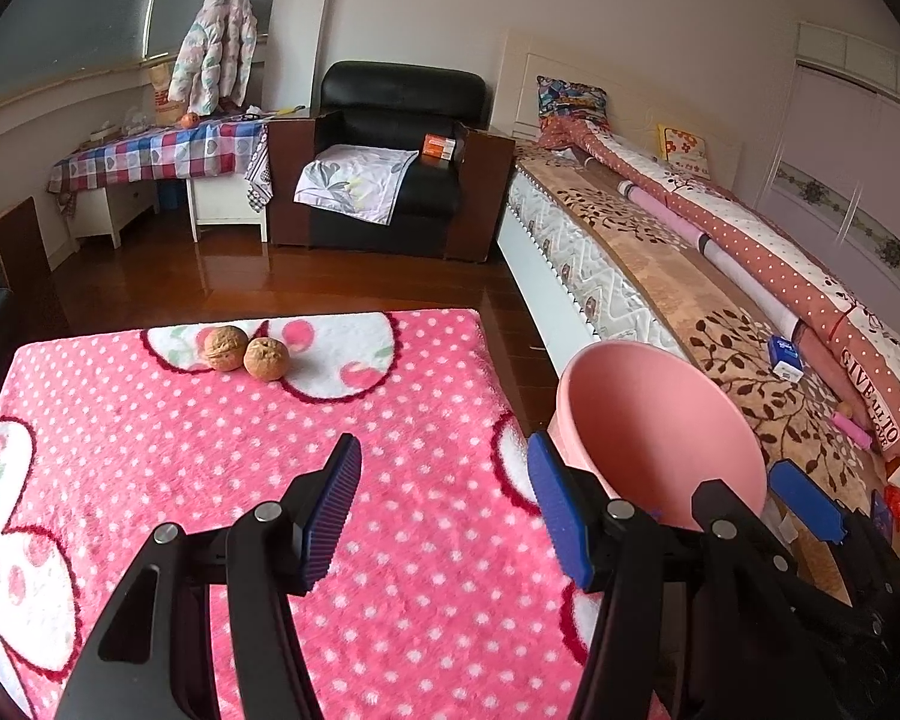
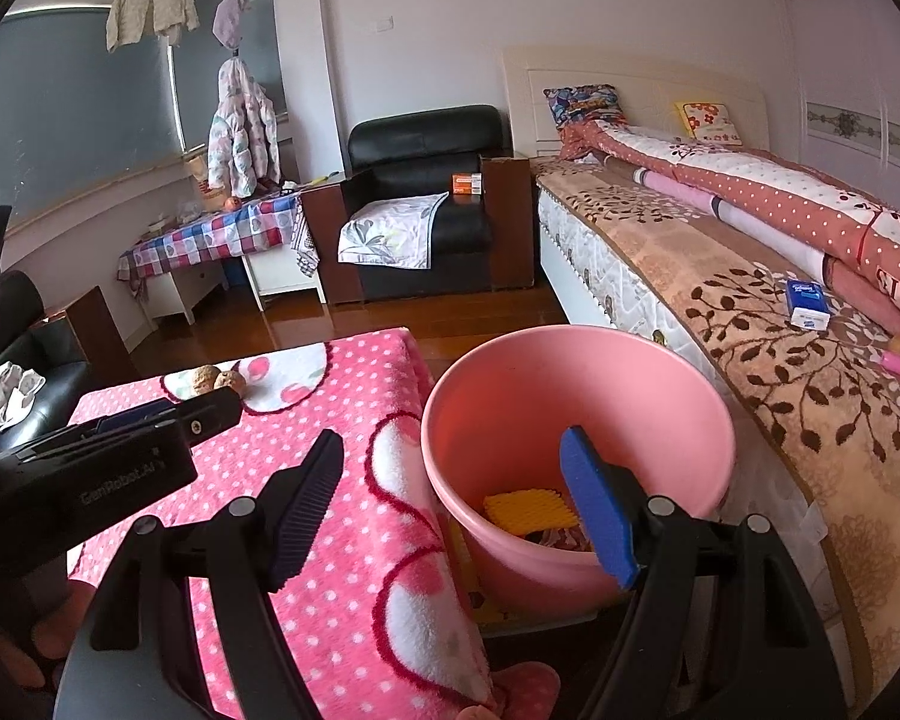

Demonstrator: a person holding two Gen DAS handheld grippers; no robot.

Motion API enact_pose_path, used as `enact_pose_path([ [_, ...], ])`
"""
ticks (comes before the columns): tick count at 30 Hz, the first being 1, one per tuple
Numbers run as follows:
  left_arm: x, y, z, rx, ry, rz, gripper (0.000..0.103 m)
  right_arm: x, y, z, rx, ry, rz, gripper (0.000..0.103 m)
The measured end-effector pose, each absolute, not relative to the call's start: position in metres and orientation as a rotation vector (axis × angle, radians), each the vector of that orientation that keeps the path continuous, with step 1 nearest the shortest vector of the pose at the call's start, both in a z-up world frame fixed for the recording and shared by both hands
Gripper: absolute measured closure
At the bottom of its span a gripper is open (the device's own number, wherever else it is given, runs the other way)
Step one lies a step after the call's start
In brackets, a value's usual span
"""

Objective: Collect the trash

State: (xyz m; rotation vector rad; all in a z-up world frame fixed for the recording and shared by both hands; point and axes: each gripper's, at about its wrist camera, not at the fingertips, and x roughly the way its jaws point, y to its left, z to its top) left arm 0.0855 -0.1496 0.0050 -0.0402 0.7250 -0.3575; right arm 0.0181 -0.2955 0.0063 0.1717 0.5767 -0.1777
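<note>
Two brown walnuts [image 1: 247, 353] lie side by side at the far end of a table under a pink polka-dot blanket [image 1: 210, 450]; they also show in the right wrist view [image 2: 219, 379]. A pink bucket [image 2: 576, 450] stands on the floor between the table and the bed, with a yellow ridged item [image 2: 525, 510] and dark scraps at its bottom. My left gripper [image 1: 444, 507] is open and empty above the blanket's near part. My right gripper [image 2: 450, 510] is open and empty at the bucket's near left rim.
A bed [image 2: 780, 312] with quilts, a blue box [image 2: 807, 304] and a pink item runs along the right. A black armchair [image 1: 390, 162] and a checked-cloth table [image 1: 156, 159] stand at the far wall. Wooden floor lies between.
</note>
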Motion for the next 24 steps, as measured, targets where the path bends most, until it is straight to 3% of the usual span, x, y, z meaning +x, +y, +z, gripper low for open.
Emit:
enact_pose_path([
  [24,0.086,-0.151,-0.007,-0.032,0.761,-0.352,0.046,0.019,-0.296,-0.007,0.195,0.599,-0.177,0.028],
])
